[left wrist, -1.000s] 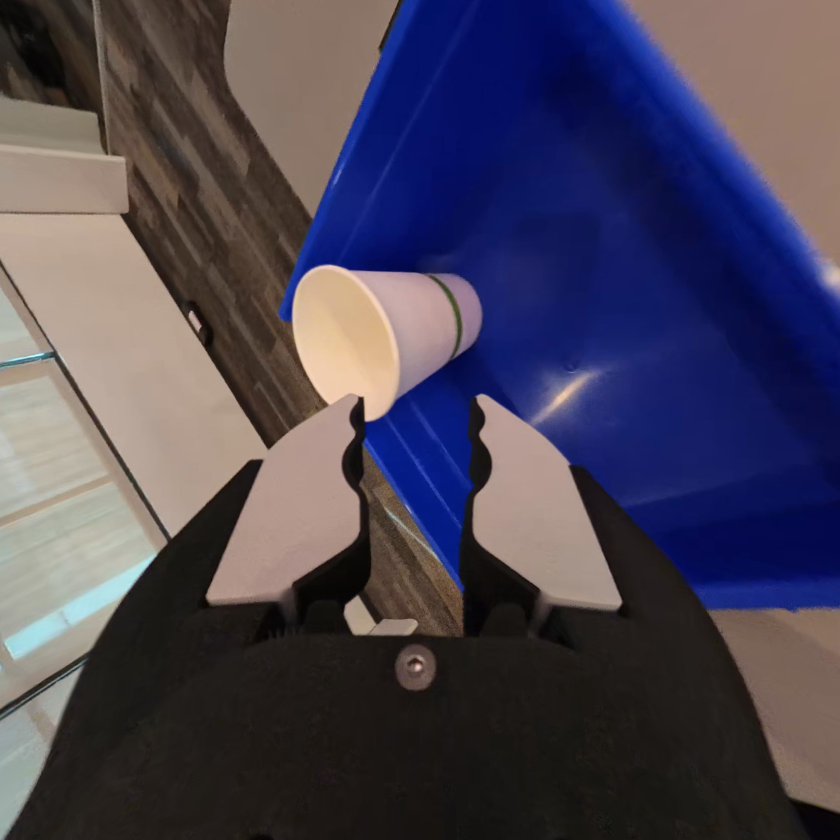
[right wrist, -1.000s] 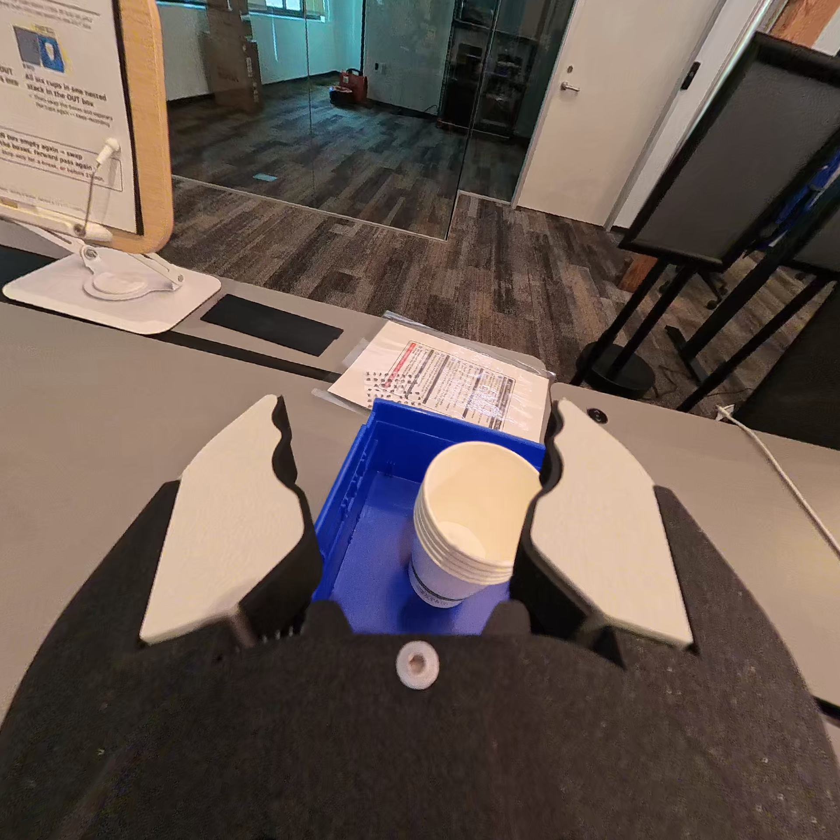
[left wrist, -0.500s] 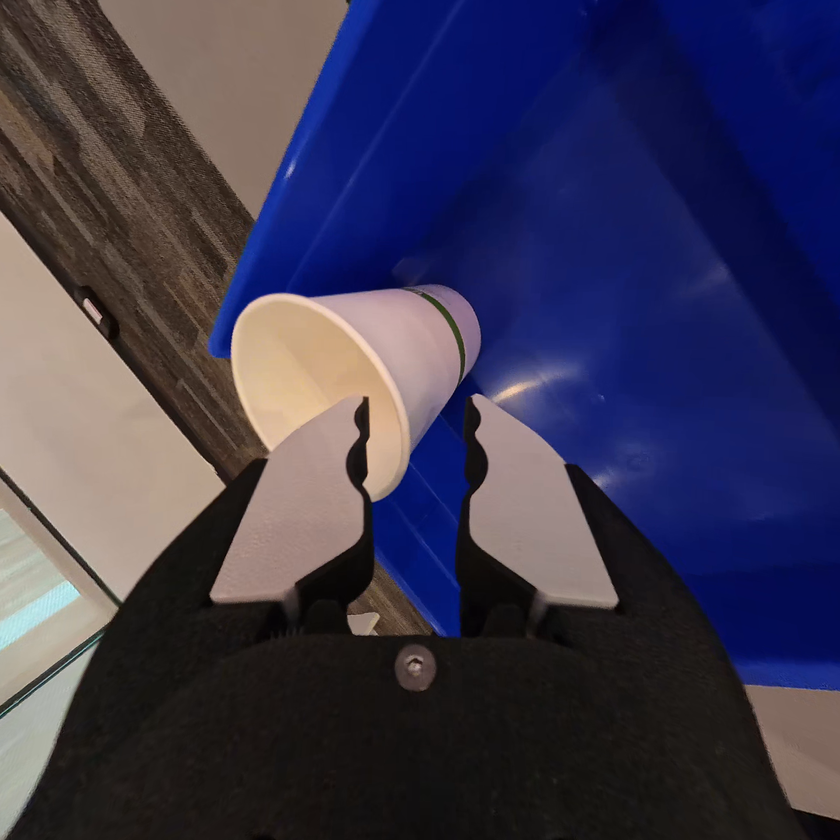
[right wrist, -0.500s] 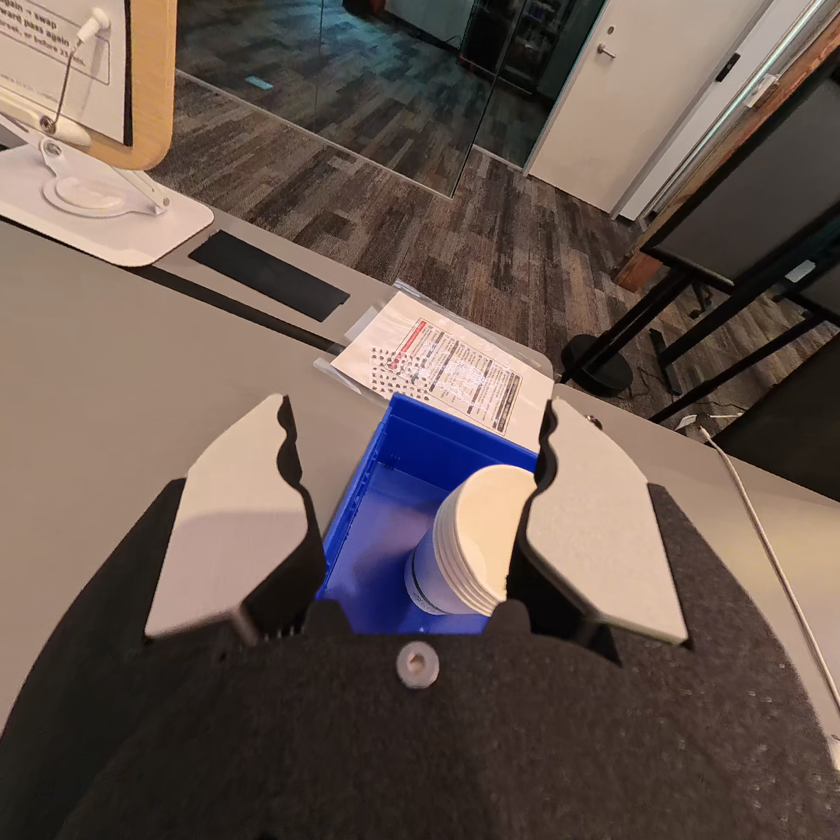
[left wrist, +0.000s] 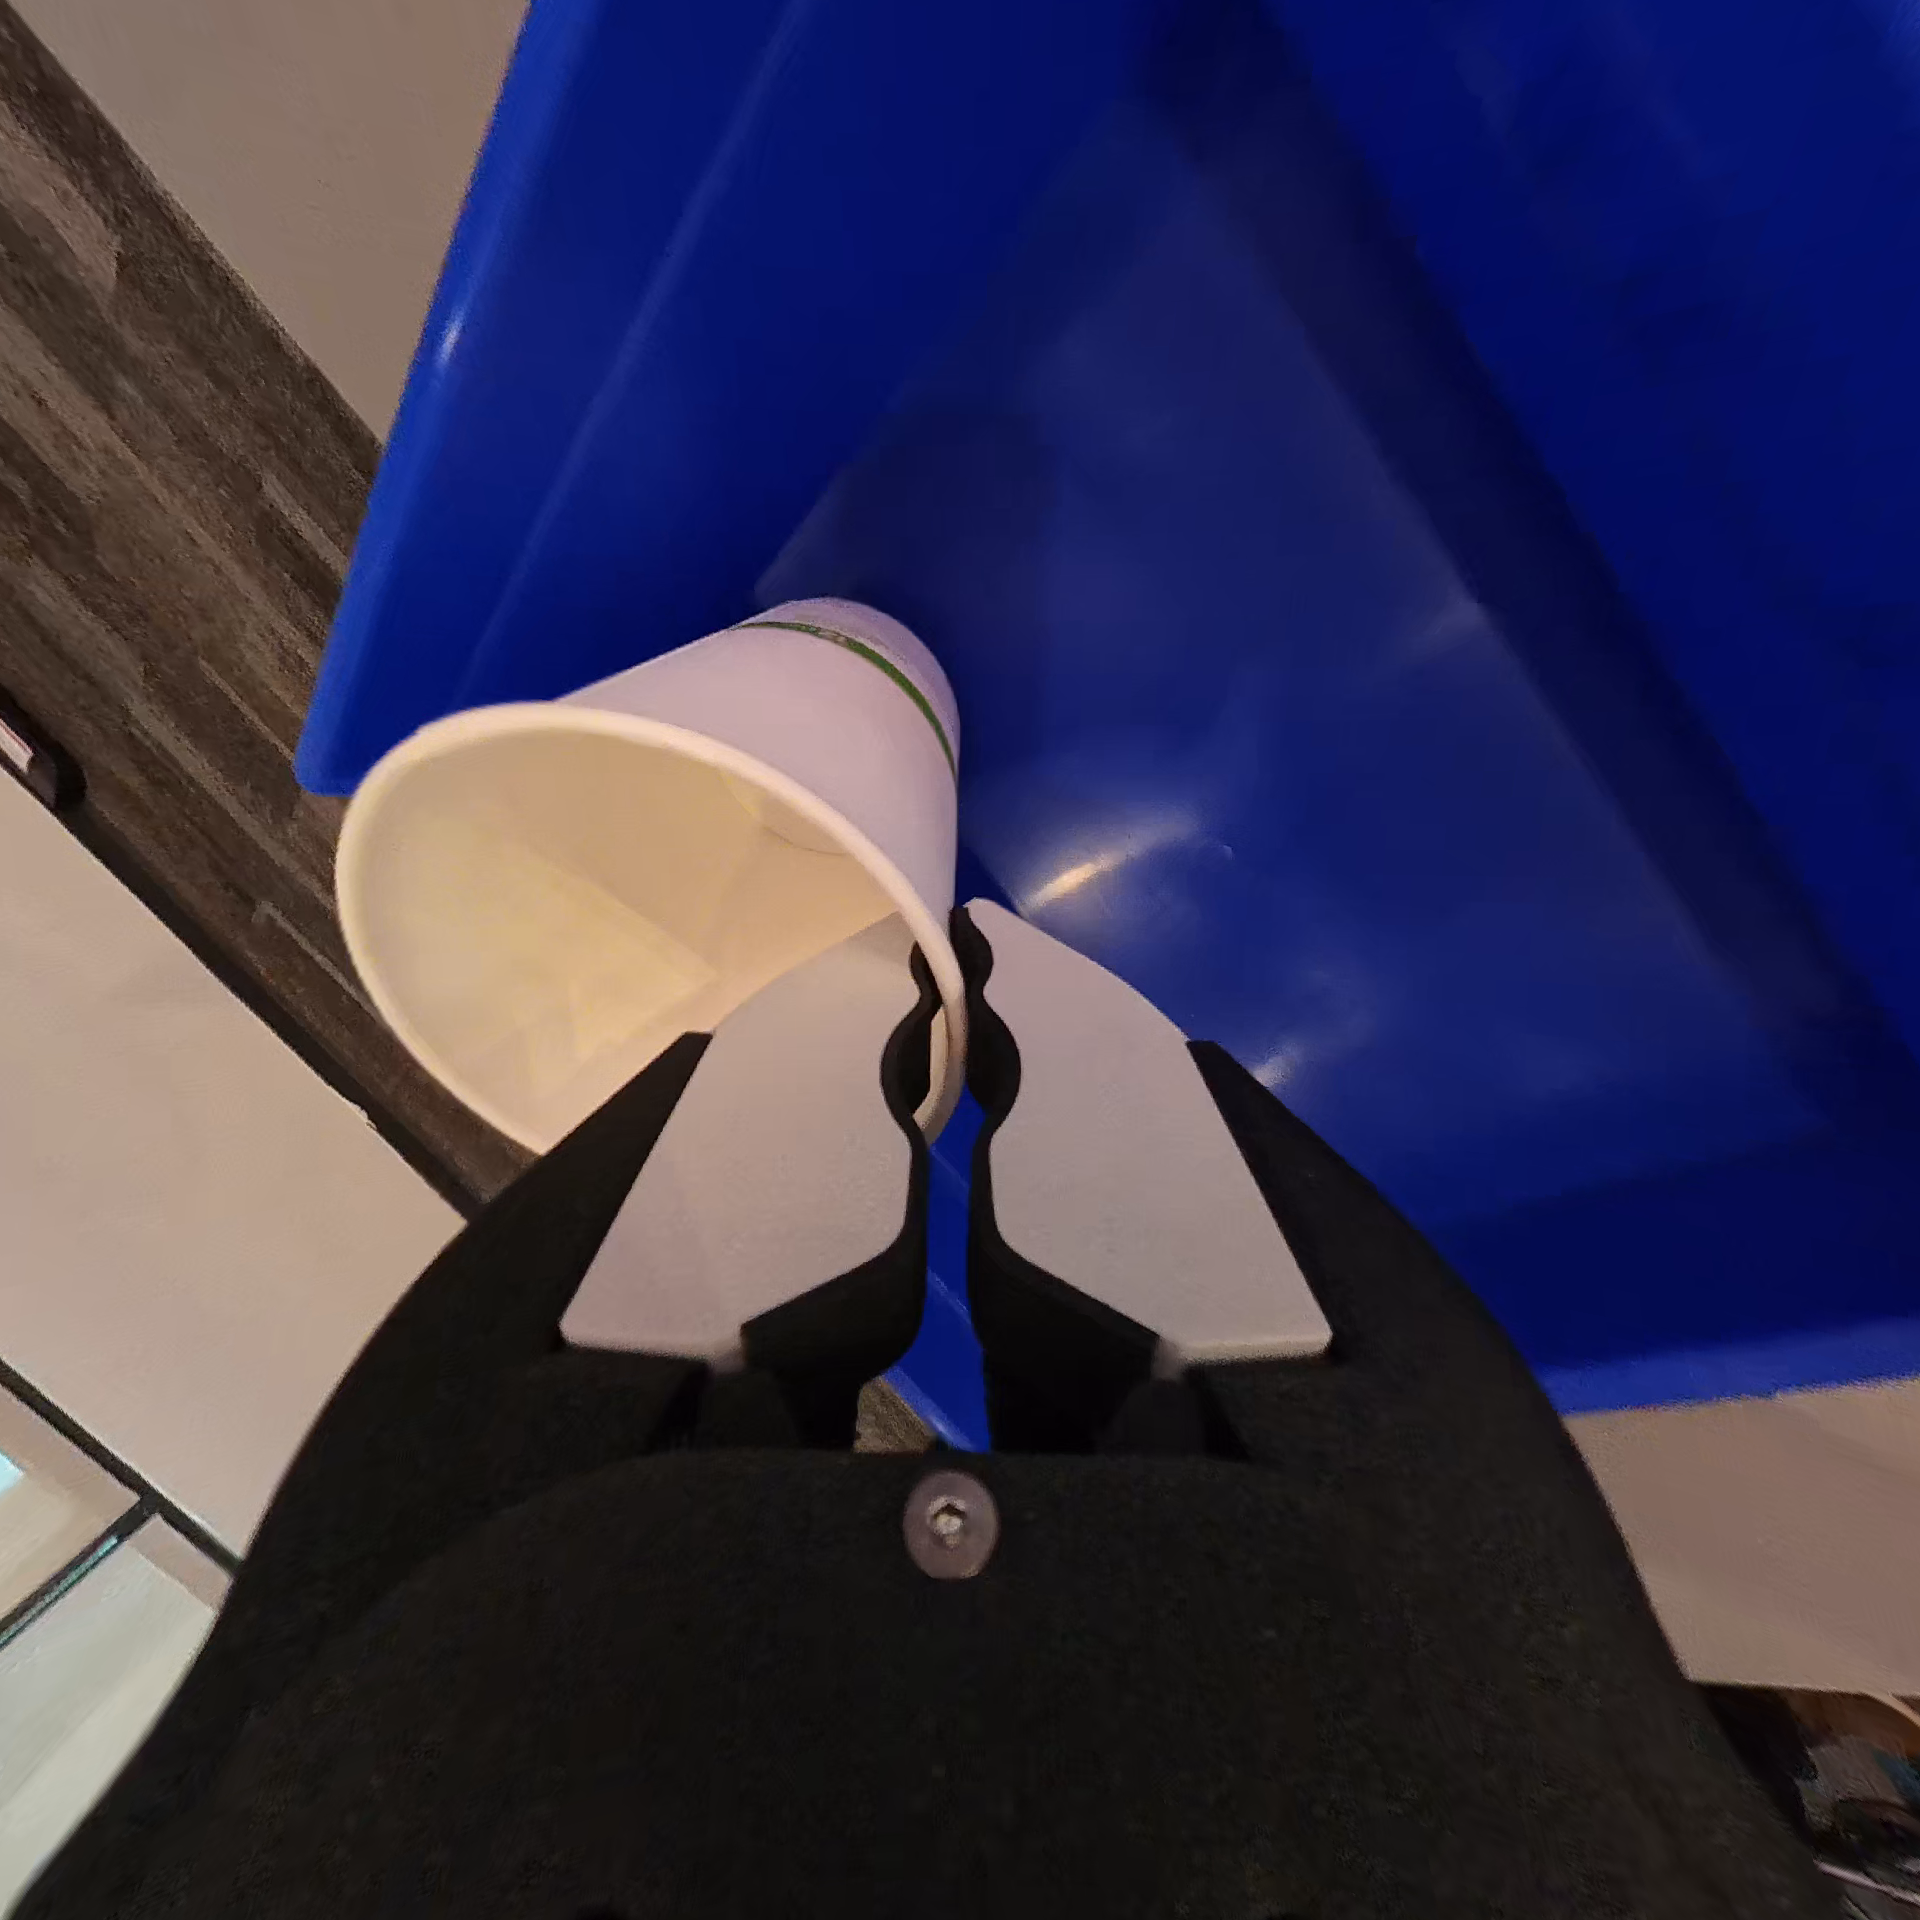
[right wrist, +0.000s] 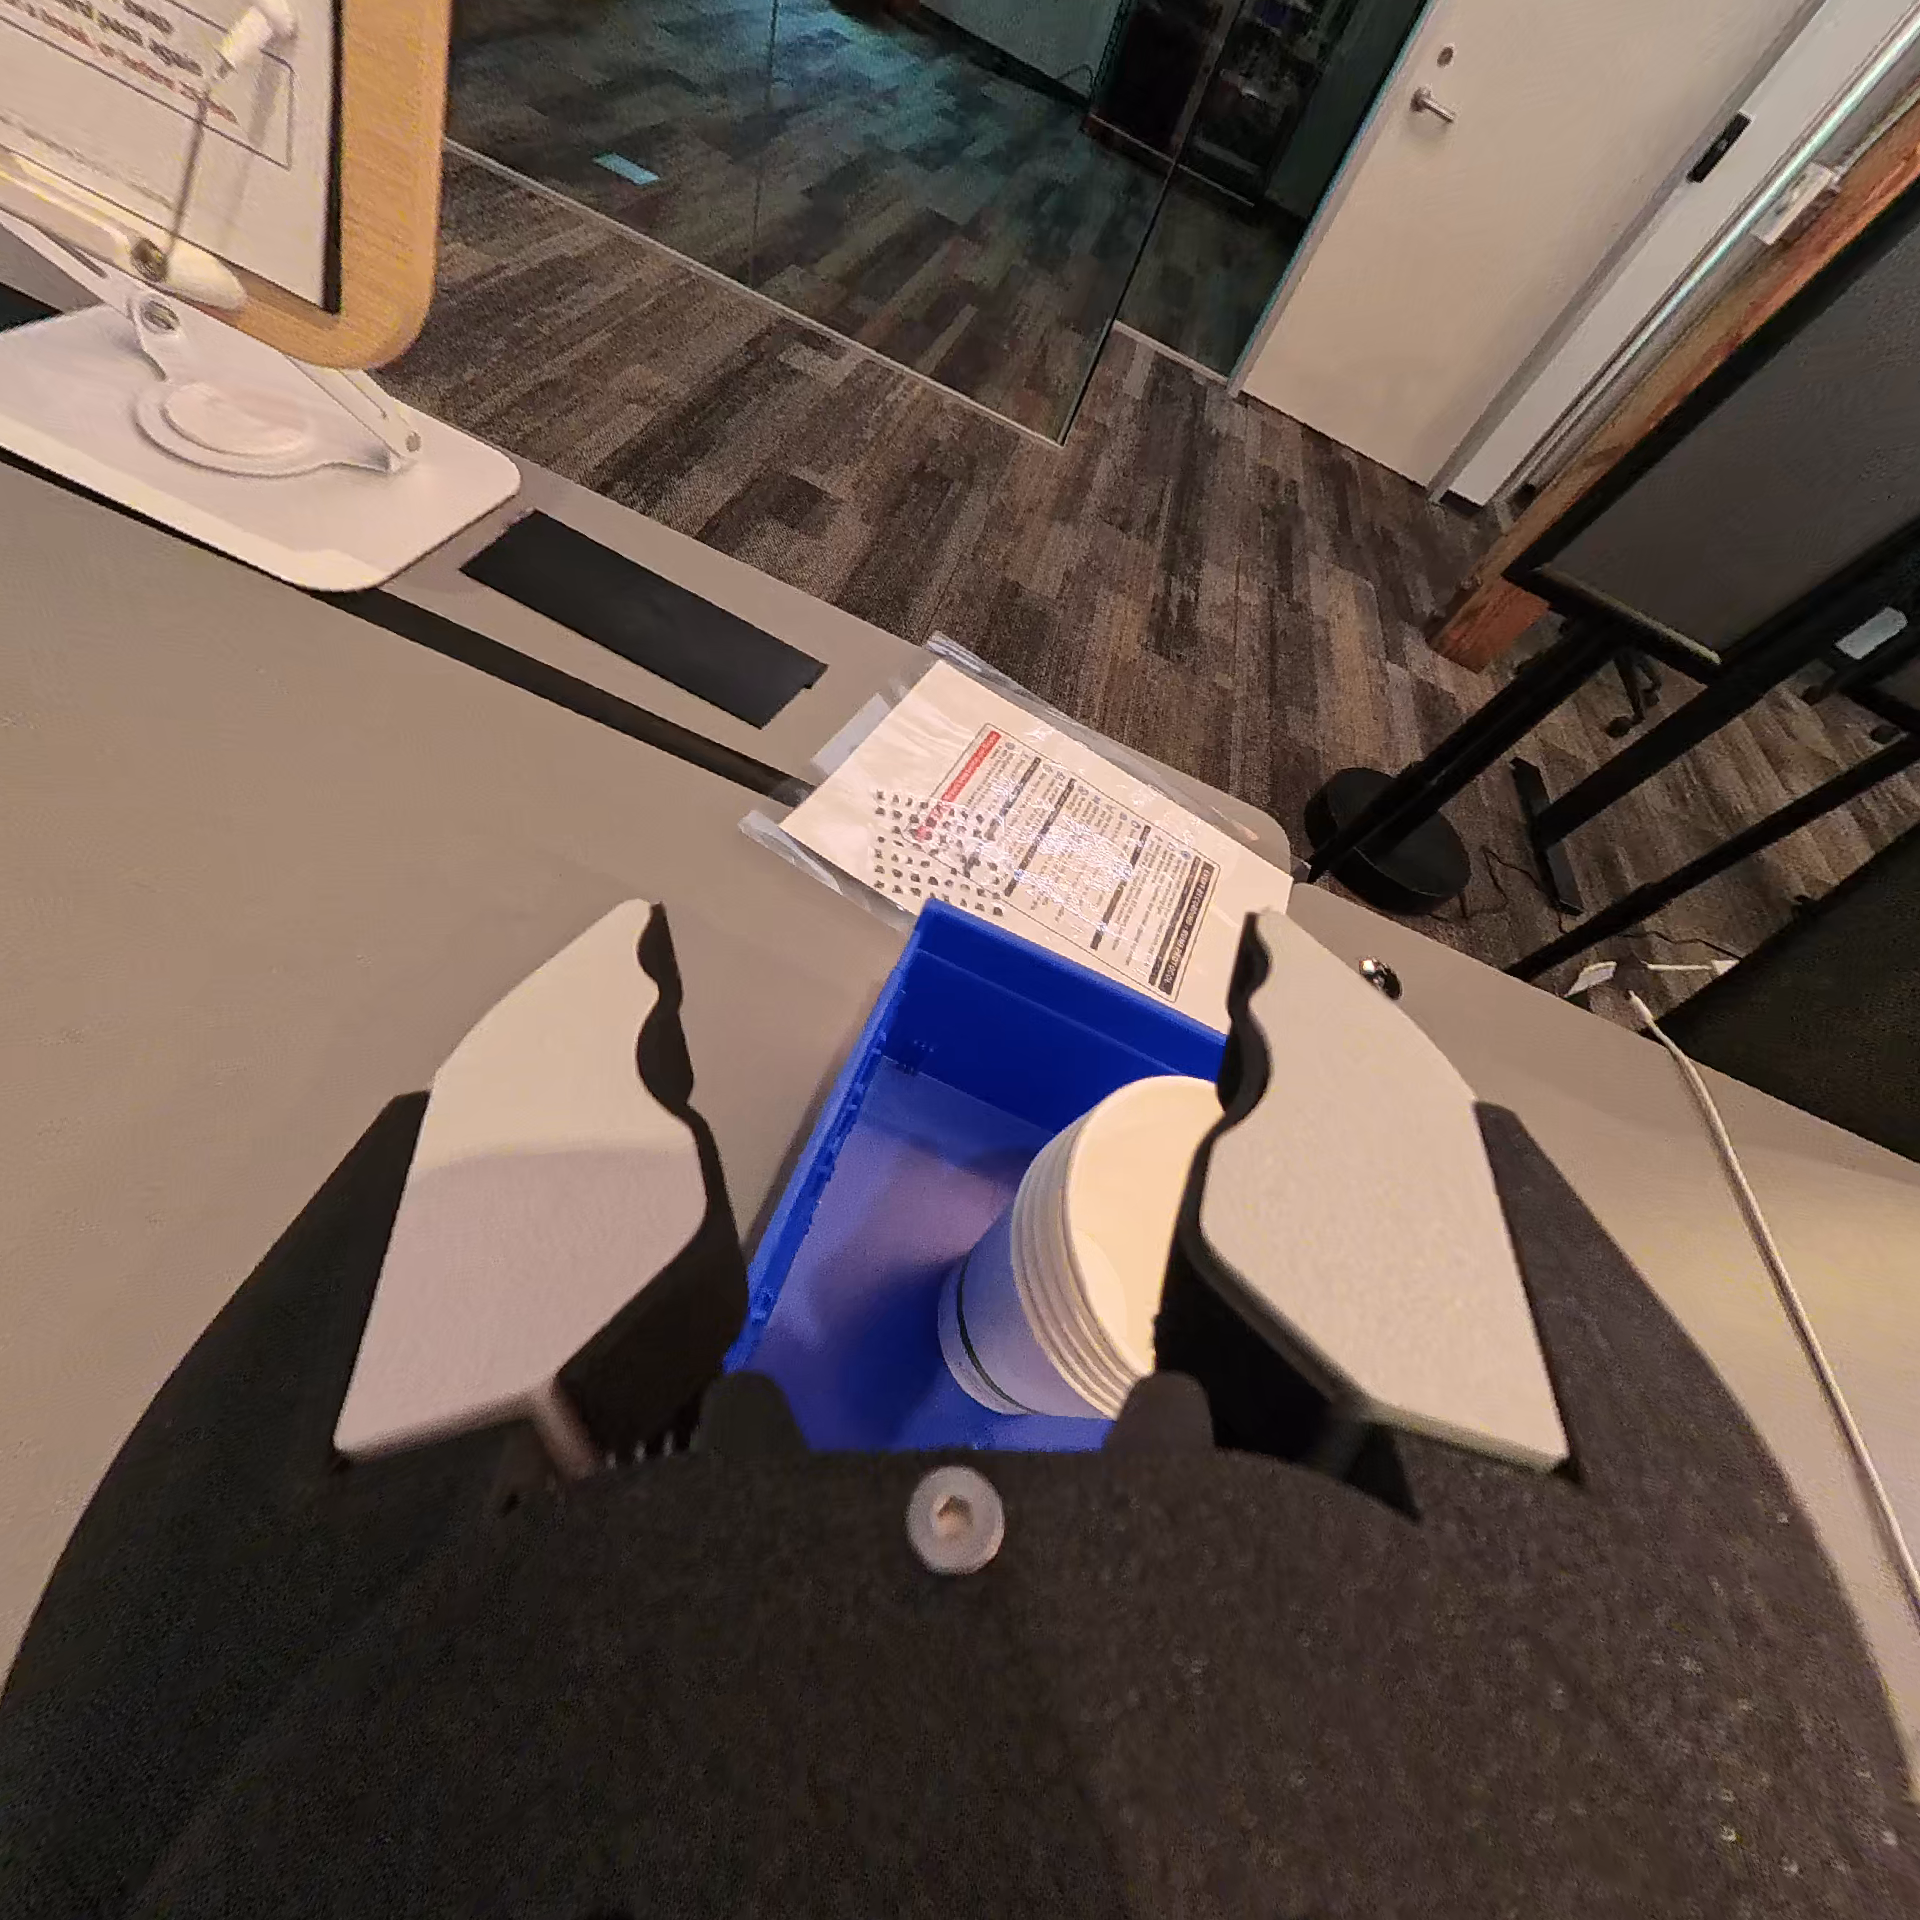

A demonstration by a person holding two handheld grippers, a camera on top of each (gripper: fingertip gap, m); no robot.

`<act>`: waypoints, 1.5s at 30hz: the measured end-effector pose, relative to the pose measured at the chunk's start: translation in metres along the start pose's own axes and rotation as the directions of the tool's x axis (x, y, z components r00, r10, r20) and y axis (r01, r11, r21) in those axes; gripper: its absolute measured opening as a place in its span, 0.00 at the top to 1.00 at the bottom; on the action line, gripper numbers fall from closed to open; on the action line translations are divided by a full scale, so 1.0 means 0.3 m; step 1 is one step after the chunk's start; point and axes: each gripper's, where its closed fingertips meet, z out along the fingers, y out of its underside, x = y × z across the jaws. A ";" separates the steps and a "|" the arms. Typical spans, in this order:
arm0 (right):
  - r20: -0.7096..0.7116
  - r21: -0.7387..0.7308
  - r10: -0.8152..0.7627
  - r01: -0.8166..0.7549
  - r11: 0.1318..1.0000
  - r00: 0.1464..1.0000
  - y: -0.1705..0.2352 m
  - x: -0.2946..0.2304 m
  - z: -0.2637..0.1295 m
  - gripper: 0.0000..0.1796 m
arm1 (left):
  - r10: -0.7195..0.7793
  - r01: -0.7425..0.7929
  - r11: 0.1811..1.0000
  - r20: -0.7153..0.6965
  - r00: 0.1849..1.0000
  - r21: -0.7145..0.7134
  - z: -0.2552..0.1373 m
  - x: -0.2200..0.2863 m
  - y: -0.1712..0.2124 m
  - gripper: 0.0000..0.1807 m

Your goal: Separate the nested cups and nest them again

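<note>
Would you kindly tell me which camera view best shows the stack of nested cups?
The right wrist view: the stack of nested cups stands in a blue bin, its layered rims visible. The left wrist view shows none of it, only a single cup pinched at its rim.

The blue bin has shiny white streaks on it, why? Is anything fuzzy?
Left wrist view: room light glares off the glossy blue plastic bin; its far edges look blurred. Right wrist view: the clear sleeve over the printed sheet glints too; the wood-framed sign looks soft.
</note>
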 end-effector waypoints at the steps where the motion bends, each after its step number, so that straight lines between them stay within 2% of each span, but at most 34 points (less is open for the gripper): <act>1: 0.010 0.012 -0.001 0.001 1.000 1.000 -0.011 -0.008 -0.002 0.45 | 0.013 -0.013 1.000 0.004 1.000 0.021 -0.032 0.010 -0.005 1.00; 6: 0.135 0.153 -0.070 0.048 0.987 0.988 -0.144 -0.150 -0.015 0.47 | 0.150 -0.152 0.973 0.029 0.988 0.171 -0.300 0.118 -0.095 1.00; 9: 0.331 0.320 -0.177 0.066 0.945 0.927 -0.281 -0.362 -0.059 0.47 | 0.293 -0.286 0.907 0.023 0.956 0.308 -0.497 0.292 -0.224 1.00; 11: 0.520 0.447 -0.267 0.008 0.895 0.811 -0.371 -0.561 -0.133 0.47 | 0.426 -0.405 0.833 0.030 0.904 0.378 -0.616 0.452 -0.311 1.00; 13: 0.683 0.514 -0.352 -0.079 0.854 0.640 -0.427 -0.753 -0.225 0.47 | 0.556 -0.520 0.741 0.046 0.830 0.426 -0.716 0.628 -0.383 1.00; 16: 0.831 0.483 -0.403 -0.139 0.865 0.384 -0.431 -0.979 -0.315 0.46 | 0.709 -0.658 0.592 0.087 0.700 0.466 -0.826 0.877 -0.458 1.00; 18: 0.853 0.474 -0.425 -0.109 0.874 0.302 -0.410 -1.083 -0.326 0.45 | 0.778 -0.728 0.503 0.123 0.616 0.467 -0.878 1.008 -0.490 1.00; 20: 0.866 0.462 -0.429 -0.086 0.883 0.255 -0.392 -1.158 -0.326 0.45 | 0.825 -0.775 0.425 0.152 0.544 0.467 -0.919 1.115 -0.512 1.00; 24: 0.882 0.448 -0.429 -0.059 0.892 0.196 -0.367 -1.245 -0.331 0.43 | 0.884 -0.833 0.315 0.178 0.431 0.454 -0.972 1.264 -0.532 1.00; 27: 0.906 0.419 -0.409 -0.099 0.902 0.113 -0.364 -1.274 -0.365 0.43 | 0.907 -0.859 0.256 0.197 0.372 0.443 -0.990 1.334 -0.538 1.00; 40: 0.916 0.375 -0.379 -0.053 0.925 -0.130 -0.282 -1.330 -0.442 0.49 | 0.940 -0.882 0.162 0.203 0.275 0.442 -1.005 1.446 -0.524 1.00; 45: 0.911 0.376 -0.376 -0.032 0.926 -0.172 -0.262 -1.339 -0.453 0.50 | 0.947 -0.890 0.146 0.198 0.252 0.431 -1.001 1.463 -0.510 1.00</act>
